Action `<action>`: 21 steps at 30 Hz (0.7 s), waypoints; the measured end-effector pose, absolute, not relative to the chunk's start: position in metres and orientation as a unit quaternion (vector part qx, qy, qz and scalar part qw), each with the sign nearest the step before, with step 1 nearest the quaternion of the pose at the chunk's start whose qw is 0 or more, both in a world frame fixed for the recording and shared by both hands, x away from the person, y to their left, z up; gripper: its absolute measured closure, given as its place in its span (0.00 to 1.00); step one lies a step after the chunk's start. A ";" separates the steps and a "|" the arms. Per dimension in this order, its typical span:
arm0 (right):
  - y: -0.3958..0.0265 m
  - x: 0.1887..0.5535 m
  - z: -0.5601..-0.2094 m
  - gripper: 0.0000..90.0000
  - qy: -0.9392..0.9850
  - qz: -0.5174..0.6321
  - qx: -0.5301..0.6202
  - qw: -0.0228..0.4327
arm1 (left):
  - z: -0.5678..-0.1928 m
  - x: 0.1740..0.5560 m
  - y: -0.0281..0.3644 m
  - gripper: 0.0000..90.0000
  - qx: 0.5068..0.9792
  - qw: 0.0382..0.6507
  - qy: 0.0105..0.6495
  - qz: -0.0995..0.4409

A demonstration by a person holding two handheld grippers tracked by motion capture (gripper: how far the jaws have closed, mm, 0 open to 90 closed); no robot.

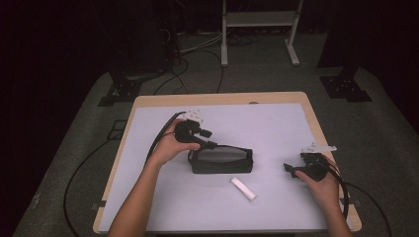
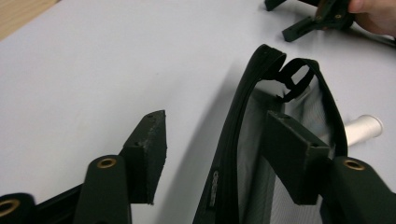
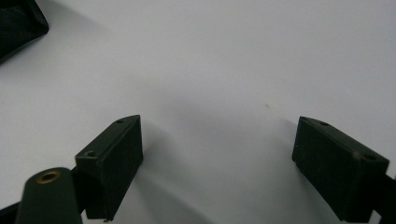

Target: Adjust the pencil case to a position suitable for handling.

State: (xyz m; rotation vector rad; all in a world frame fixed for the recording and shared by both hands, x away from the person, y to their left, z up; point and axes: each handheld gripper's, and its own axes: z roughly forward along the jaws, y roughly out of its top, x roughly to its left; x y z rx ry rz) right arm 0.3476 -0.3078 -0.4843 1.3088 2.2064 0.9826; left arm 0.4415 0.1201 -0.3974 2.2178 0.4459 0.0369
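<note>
A black zip pouch lies in the middle of the table with its top open. My left gripper is at the pouch's left end. In the left gripper view the left gripper is open: one finger is inside the pouch against the grey lining, the other is outside above the table, and the rim passes between them untouched. A small white stick lies just in front of the pouch, its end showing beyond the far rim. My right gripper rests at the right, open and empty.
The table has a pale lilac top with a wooden border. Cables trail from both grippers over the table's sides. A corner of the pouch shows at the upper left of the right gripper view. A metal frame stands on the floor behind.
</note>
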 end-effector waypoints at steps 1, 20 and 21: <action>-0.308 0.348 -0.484 0.17 0.788 0.351 0.467 0.196 | -0.397 0.442 0.120 0.42 0.887 0.426 0.178 0.015; -0.308 0.347 -0.485 0.17 0.787 0.351 0.467 0.197 | -0.390 0.418 0.171 0.19 0.865 0.416 0.272 0.072; -0.308 0.347 -0.485 0.17 0.787 0.351 0.467 0.197 | -0.390 0.416 0.174 0.19 0.864 0.416 0.274 0.076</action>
